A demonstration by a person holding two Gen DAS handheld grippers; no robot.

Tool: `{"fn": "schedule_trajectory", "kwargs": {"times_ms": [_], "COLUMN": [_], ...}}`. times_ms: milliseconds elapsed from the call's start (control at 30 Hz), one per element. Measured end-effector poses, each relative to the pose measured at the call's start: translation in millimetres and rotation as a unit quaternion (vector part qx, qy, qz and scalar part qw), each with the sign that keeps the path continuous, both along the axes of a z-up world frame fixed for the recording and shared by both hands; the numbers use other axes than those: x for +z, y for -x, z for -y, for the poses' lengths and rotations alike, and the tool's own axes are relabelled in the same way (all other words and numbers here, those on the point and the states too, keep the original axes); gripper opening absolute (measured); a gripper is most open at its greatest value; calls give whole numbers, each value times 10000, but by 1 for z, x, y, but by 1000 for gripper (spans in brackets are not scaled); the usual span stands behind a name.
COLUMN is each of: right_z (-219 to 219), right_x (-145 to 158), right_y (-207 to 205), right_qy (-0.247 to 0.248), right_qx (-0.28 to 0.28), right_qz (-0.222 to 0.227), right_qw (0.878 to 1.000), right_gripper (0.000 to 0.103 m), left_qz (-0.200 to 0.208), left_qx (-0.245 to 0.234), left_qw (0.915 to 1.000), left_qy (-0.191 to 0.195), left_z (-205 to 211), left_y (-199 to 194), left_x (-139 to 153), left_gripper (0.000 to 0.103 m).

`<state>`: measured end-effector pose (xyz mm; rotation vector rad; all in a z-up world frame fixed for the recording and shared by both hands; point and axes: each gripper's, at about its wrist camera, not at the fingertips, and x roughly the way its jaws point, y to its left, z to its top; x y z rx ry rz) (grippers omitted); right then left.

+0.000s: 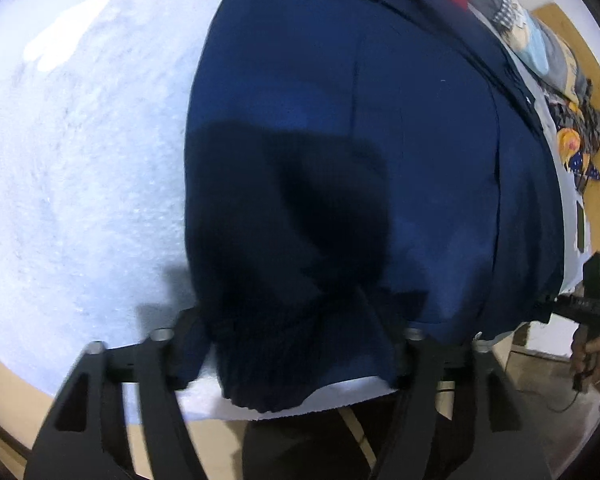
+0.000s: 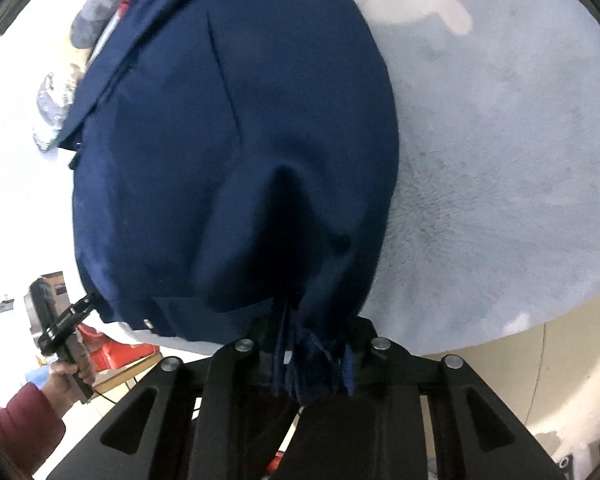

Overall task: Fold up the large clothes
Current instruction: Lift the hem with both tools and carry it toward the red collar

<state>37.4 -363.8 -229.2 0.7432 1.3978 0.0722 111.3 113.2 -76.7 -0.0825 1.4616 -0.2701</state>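
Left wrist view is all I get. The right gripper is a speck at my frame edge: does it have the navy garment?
Observer: Yes. In the right wrist view the right gripper is pinched shut on a bunch of gathered cloth at the near edge of the navy garment.
Operator: Cloth flat above that grip?
Observer: No. A raised ridge runs up from the pinch into the garment.
Operator: What's beyond it on that side?
Observer: Just the pale blue cover; no other clothes show on it there.
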Motion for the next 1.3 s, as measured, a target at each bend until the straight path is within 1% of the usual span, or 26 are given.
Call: {"fn": "schedule_trajectory", "kwargs": {"times_ms": [33,133,200,333,467,500,600,667,800,1033,1167,1300], "right_z": [-2,-6,-7,4,3,2,2,-3,3,28,37,54], "right_x": [1,21,38,67,81,85,94,103,134,182,206,227], "right_y": [-2,2,9,16,11,8,6,1,-11,-32,-53,-81], "right_qy": [3,35,27,-312,-597,-660,-781,-891,-1139,-1307,-1264,-1299], "right_qx": [57,215,250,138,127,155,148,80,-95,-554,-796,-896], "right_qz": [5,192,314,567,710,763,902,1007,1347,1871,2167,2539], "right_qw": [10000,9996,9992,9978,9956,9948,9928,9909,9843,9720,9647,9543], "right_gripper": [17,14,13,13,13,13,13,13,13,13,12,12], "left_qz": [59,182,262,393,523,570,699,847,1082,1570,1772,1944], "left_qx": [29,116,47,-74,-152,-160,-168,-190,-114,43,136,234], "left_qw": [9999,9997,9996,9984,9970,9966,9946,9926,9882,9774,9726,9698], "left_qy": [-81,75,131,403,551,580,744,848,1078,1416,1499,1458], "left_z": [-1,-2,1,4,5,-1,2,3,2,-12,-16,-17], "left_y": [2,11,15,13,6,-2,-20,-28,-46,-88,-113,-140], "left_x": [4,22,31,47,54,57,67,82,103,138,152,167], "left_gripper": [27,23,23,23,23,23,23,23,23,23,23,23]}}
